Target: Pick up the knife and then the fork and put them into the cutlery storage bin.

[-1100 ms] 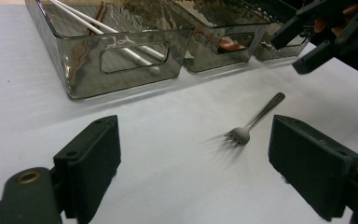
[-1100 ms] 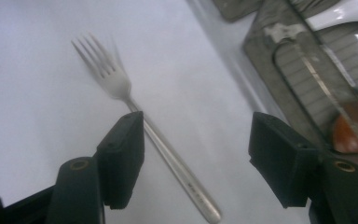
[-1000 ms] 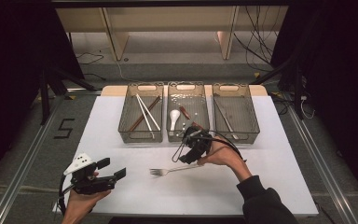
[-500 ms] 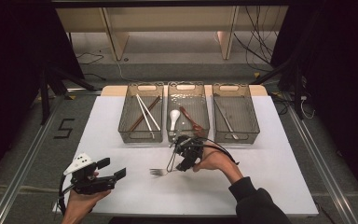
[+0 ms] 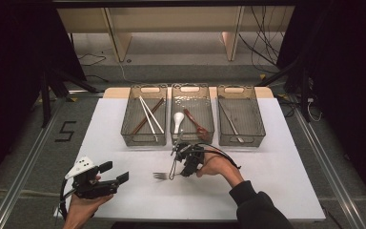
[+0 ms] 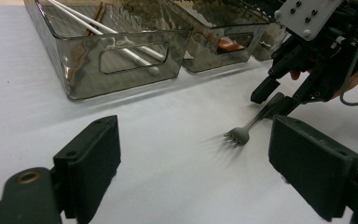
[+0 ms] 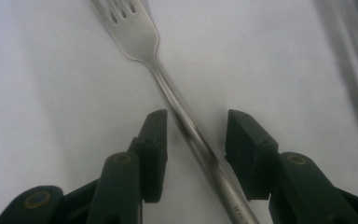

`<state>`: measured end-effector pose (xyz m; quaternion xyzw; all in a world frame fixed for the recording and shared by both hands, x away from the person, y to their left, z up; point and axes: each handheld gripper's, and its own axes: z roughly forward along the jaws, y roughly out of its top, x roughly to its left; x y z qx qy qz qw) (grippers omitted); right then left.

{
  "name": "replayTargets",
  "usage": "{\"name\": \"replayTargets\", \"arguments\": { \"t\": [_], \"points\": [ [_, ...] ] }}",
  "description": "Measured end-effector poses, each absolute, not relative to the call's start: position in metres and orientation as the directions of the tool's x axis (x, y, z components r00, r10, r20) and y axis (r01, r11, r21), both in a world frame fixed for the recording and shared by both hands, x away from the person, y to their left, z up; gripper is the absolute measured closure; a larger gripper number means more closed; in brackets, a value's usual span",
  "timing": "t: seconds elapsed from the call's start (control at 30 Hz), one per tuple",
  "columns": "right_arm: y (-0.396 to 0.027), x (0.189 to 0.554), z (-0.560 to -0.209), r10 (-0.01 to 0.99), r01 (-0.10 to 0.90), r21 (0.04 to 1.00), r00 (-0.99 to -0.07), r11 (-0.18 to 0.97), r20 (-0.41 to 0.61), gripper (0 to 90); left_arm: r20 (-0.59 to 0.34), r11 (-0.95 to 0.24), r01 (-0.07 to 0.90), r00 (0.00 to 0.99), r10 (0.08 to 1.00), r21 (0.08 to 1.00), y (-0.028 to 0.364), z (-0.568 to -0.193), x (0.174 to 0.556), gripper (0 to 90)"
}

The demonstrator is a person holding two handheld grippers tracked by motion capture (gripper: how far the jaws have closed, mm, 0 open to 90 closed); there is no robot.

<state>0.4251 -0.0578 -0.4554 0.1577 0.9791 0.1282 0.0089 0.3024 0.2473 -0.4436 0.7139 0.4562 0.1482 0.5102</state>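
Observation:
A metal fork (image 5: 161, 175) lies on the white table, tines to the left. My right gripper (image 5: 178, 171) is down over its handle. Along the right gripper's own jaws, the fork (image 7: 168, 88) runs slantwise between the two pads. The jaws have just been closing; the left pad is close to the handle and a gap remains at the right pad, so the right gripper (image 7: 196, 126) is open. My left gripper (image 5: 116, 172) hovers at the front left, open and empty. Beyond the left gripper (image 6: 196, 154) lie the fork (image 6: 242, 133) and the right gripper (image 6: 272, 95).
Three smoky plastic bins stand in a row at the back. The left bin (image 5: 126, 119) holds chopsticks, the middle bin (image 5: 209, 119) a white spoon and a reddish spoon, the right bin (image 5: 259, 124) a metal utensil. The table's front edge runs close to my hands.
My right gripper has moved left and down onto the fork's handle, and its jaws have narrowed around it. The left gripper has stayed put.

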Motion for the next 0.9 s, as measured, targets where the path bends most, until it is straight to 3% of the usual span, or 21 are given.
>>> {"name": "replayTargets", "arguments": {
  "t": [0.37, 0.9],
  "points": [
    [-0.055, 0.424, -0.459, 0.305, 0.302, 0.236, -0.952, 0.924, 0.023, 67.1, -0.254, -0.063, 0.501, 0.539, 0.803, 0.863, 0.247, -0.444, 0.302, 16.3],
    [-0.051, 0.414, -0.458, 0.224, 0.219, 0.189, -0.974, 0.957, -0.008, 77.7, -0.251, -0.068, 0.501, 0.541, 0.803, 0.863, 0.247, -0.444, 0.302, 16.3]
  ]
}}
